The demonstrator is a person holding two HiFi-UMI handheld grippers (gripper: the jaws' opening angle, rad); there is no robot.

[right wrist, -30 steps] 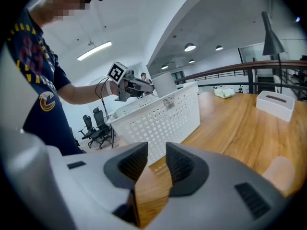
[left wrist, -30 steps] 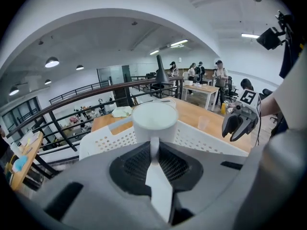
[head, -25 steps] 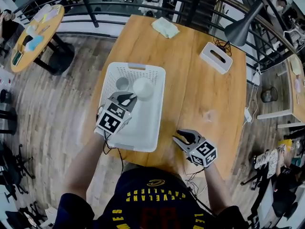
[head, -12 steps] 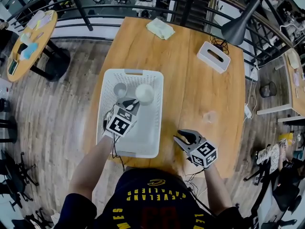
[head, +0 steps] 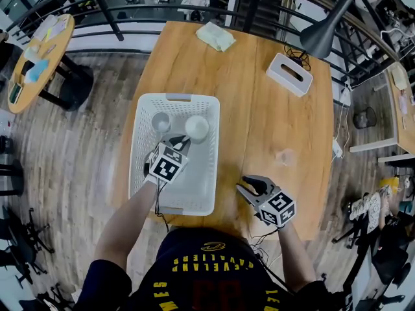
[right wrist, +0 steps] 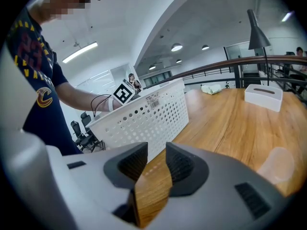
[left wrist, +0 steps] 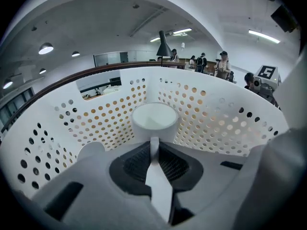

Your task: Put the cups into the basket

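A white perforated basket [head: 146, 173] stands on the wooden table. Inside, at its far end, are a grey-white cup [head: 161, 122] and a white cup [head: 197, 127]. My left gripper [head: 179, 140] reaches into the basket, just behind the white cup [left wrist: 154, 121]. Its jaws stand close together, pinching a thin white handle-like strip of that cup. Over bare wood to the right of the basket, my right gripper [head: 250, 186] hangs open with nothing between its fingers [right wrist: 180, 164]. A pale see-through thing [head: 284, 155], perhaps a clear cup, sits further right on the table.
A white tissue box [head: 289, 75], a folded cloth [head: 216, 36] and a black lamp [head: 327, 34] stand at the table's far end. The basket wall [right wrist: 148, 116] is just left of my right gripper. Railings and a round side table [head: 35, 54] lie beyond the table.
The left gripper has shifted slightly to the right inside the basket. Both cups stay in place. The right gripper has not moved.
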